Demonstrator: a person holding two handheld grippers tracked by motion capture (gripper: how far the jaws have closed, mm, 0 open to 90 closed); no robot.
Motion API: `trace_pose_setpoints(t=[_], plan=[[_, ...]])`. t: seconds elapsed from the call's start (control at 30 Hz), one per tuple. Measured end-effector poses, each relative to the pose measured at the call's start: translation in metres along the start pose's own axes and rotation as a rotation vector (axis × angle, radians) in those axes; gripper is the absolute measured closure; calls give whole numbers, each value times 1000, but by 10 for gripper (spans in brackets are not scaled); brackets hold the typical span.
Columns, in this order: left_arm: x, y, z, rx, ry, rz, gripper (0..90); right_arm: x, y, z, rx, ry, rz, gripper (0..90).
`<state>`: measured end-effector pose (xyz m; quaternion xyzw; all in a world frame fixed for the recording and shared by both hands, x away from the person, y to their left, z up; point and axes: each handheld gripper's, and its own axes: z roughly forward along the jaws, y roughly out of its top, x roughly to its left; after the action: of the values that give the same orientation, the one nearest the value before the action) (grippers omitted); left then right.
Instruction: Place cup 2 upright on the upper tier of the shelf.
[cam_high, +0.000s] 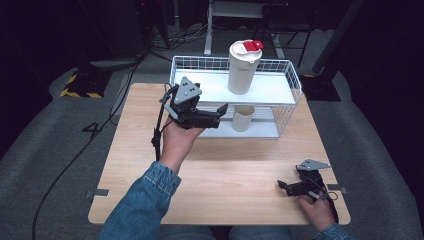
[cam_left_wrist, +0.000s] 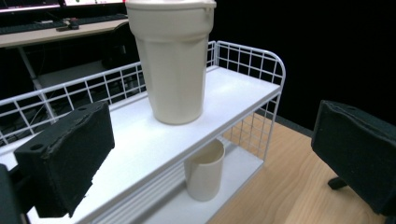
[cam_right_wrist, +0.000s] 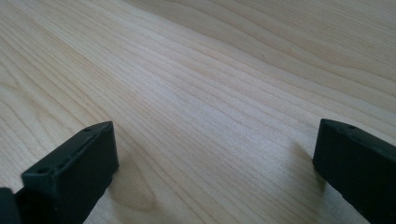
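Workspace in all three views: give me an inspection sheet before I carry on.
Surface: light wooden table, bare in front.
Job's things: white two-tier wire rack; tall cream tumbler with red-capped lid upright on top shelf; small cream open cup upright on lower shelf.
Clutter: nothing seen.
Grippers: left gripper open, aimed at the rack, holding nothing; right gripper open, low over the table.
Cables: black cable trailing from the left gripper.
Surroundings: grey floor covering, dark background.

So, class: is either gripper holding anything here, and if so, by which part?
Nothing is held. The left gripper is open near the rack; the right gripper is open over the table.
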<state>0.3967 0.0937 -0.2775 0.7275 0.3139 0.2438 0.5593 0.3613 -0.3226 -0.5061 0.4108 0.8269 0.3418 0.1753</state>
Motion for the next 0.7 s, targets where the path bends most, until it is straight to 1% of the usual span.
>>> trace_pose_setpoints(t=[0.03,0.17,0.3,0.33,0.37,0.4,0.43,0.5,0.53,0.6,0.67,0.7], plan=[[0,0,0,0,0,0,0,0,0,0,0,0,0,1],[1,-11,-12,10,-1,-5,0,0,0,0,0,0,0,1],[2,-20,-22,26,1,5,0,0,0,0,0,0,0,1],[2,-24,-27,33,-1,8,0,0,0,0,0,0,0,1],[2,-24,-27,33,-1,8,0,0,0,0,0,0,0,1],[2,-28,-33,38,4,13,0,0,0,0,0,0,0,1],[2,-28,-33,38,4,13,0,0,0,0,0,0,0,1],[2,-33,-38,40,9,15,0,0,0,0,0,0,0,1],[2,-38,-43,45,11,14,0,0,0,0,0,0,0,1],[2,-40,-44,48,10,12,0,0,0,0,0,0,0,1],[2,-47,-49,57,12,12,0,0,0,0,0,0,0,1],[3,-54,-53,67,16,12,0,0,0,0,0,0,0,1]])
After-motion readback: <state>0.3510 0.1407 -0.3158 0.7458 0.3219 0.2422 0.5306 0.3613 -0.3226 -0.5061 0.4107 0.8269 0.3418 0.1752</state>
